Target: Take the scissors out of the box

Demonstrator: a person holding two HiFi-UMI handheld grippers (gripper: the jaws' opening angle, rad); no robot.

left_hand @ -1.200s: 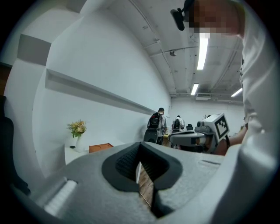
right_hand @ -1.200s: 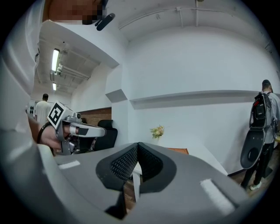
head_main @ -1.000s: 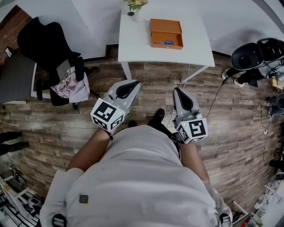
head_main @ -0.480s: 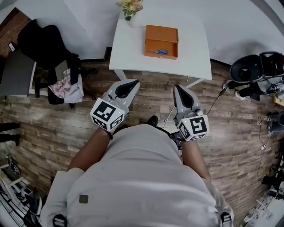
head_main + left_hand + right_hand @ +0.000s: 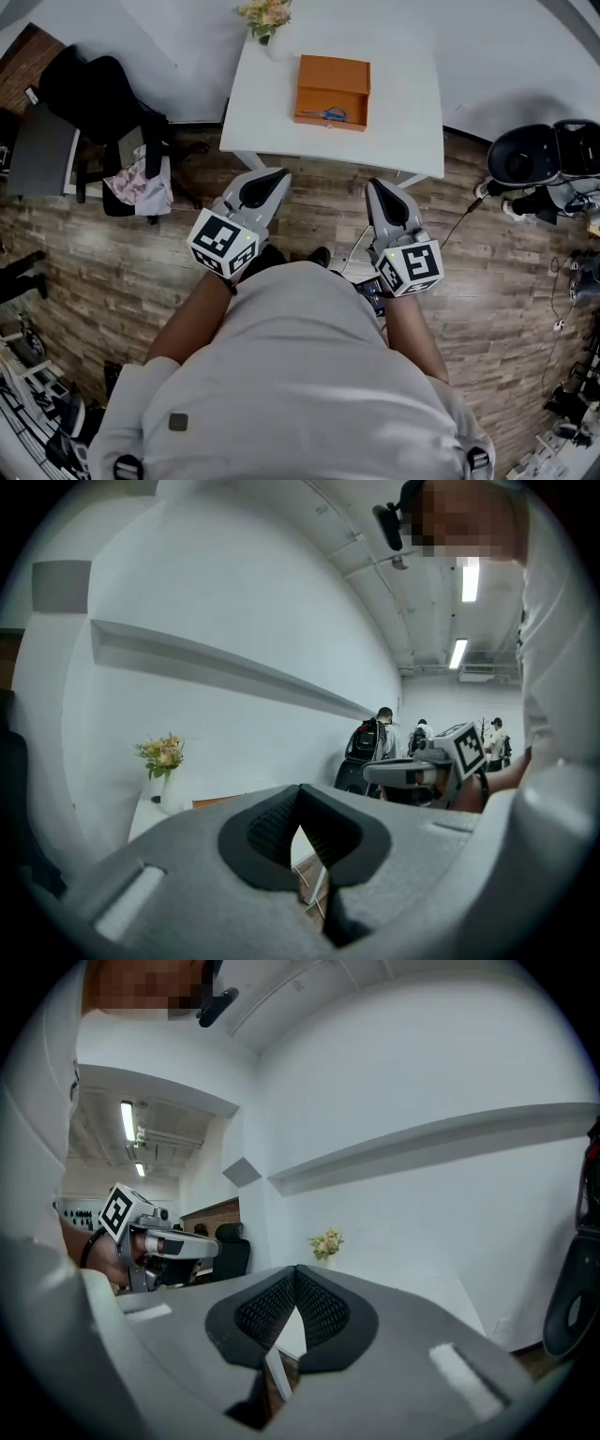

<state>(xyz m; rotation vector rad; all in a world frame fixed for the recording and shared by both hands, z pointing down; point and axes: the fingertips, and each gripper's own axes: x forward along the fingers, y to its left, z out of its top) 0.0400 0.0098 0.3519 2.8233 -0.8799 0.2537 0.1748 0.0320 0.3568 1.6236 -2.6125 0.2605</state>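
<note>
1. The left tool [image 5: 272,175] sits left of centre in the head view, tip pointing toward the top of the frame. In the left gripper view its jaws are closed tip to tip, with nothing between them.
2. The right tool [image 5: 375,185] sits right of centre, beside the left one but well apart from it, and points the same way. In the right gripper view its jaws are also closed on nothing.
3. Both tools are over the wood floor [image 5: 487,272], short of the table [image 5: 403,112], and touch nothing on it.
4. The white table fills the upper middle of the head view, with its far edge against a white wall.
5. An orange box [image 5: 332,91] lies on the table, toward its left half, with the part nearest the bottom of the frame open.
6. The scissors [image 5: 324,114], with blue handles, lie flat inside that open part, well apart from both tools.
7. A vase of flowers [image 5: 265,17] stands at the table's upper left corner, near the box but not touching it.
8. A black chair [image 5: 94,94] with cloth draped on it stands at the upper left.
</note>
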